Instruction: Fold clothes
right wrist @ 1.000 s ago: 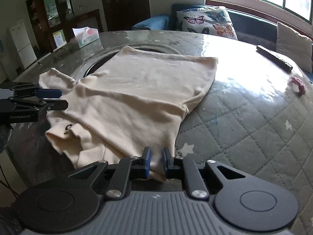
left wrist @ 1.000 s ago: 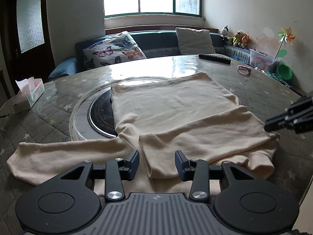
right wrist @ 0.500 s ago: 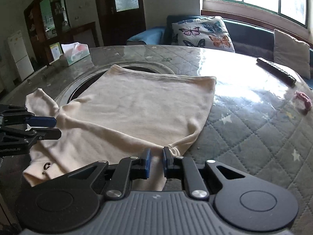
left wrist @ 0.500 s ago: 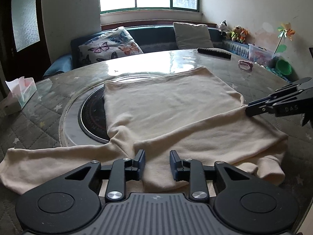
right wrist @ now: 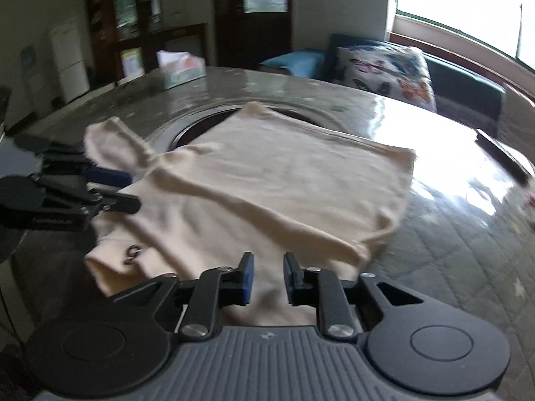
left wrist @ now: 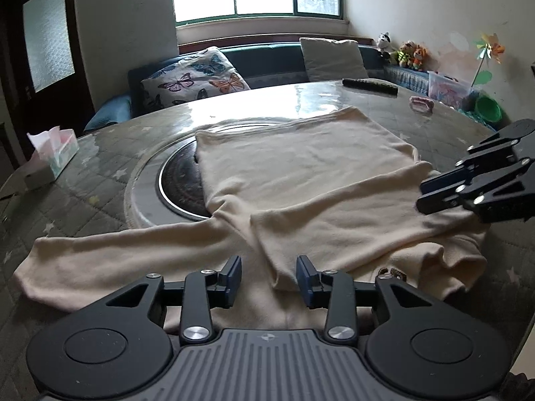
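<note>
A round table (left wrist: pixel 110 180) with a quilted grey star-patterned cover under glossy clear sheeting is seen. On it are spread a cream long-sleeved garment (left wrist: pixel 301 180), a tissue box (left wrist: pixel 53 157), a black remote control (left wrist: pixel 369 86) and a small pink item (left wrist: pixel 422 103).

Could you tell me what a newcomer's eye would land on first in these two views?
First, the cream long-sleeved top spread across the round table, one sleeve stretched out to the left in the left wrist view and the other folded over the body. Next, the two dark grippers: the left gripper open over the near hem, the right gripper open over the garment's other side.
</note>
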{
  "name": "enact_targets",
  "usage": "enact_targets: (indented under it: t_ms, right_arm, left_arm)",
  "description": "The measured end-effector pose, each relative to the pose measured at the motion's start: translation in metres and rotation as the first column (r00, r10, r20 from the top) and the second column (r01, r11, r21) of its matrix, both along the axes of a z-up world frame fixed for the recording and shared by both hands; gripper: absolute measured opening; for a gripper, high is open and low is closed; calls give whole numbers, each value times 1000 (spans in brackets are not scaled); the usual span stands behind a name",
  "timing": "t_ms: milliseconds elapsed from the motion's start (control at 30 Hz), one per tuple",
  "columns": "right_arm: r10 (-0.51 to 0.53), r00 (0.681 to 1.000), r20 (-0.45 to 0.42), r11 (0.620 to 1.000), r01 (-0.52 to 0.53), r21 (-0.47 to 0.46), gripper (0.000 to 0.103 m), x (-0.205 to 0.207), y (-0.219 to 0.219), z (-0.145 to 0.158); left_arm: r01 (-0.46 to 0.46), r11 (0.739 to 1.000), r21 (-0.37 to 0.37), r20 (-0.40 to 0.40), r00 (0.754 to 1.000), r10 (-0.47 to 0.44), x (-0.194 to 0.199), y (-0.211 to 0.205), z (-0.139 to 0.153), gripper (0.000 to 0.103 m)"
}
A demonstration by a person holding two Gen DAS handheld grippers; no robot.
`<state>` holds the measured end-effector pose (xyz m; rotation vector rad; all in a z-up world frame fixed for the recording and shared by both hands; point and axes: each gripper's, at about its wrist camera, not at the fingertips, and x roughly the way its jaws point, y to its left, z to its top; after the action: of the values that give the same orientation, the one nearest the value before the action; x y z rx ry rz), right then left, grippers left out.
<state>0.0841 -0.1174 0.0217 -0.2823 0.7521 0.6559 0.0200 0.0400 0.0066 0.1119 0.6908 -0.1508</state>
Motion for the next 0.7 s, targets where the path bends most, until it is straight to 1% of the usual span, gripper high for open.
enact_targets:
  t_ms: [267,367,467,600,700]
  right_arm:
    - [84,996,-8,996,-84,3,19,2,48,-5]
    - [121,993,-15,993,-121,1,19,0,67,-8]
    - [152,988,-13,988,-152,-6,19,-2,82,-10]
    - [190,982,-19,982,-190,0,20,-3,97,-10]
    - [193,981,-11,981,-193,4,20,2,102,-7]
  left_arm:
    - [-36,999,-27,26,999,36,-10,17,6,45]
    - [-74,997,-38,29,997,75,-11,29,8,46]
    - [-130,990,-45,29,991,132,-12,45,8,46]
    - [-227,972,-50,21,973,229,-11,71,8,46]
    - [-321,945,-55,16,946,322,-10,94,7,49]
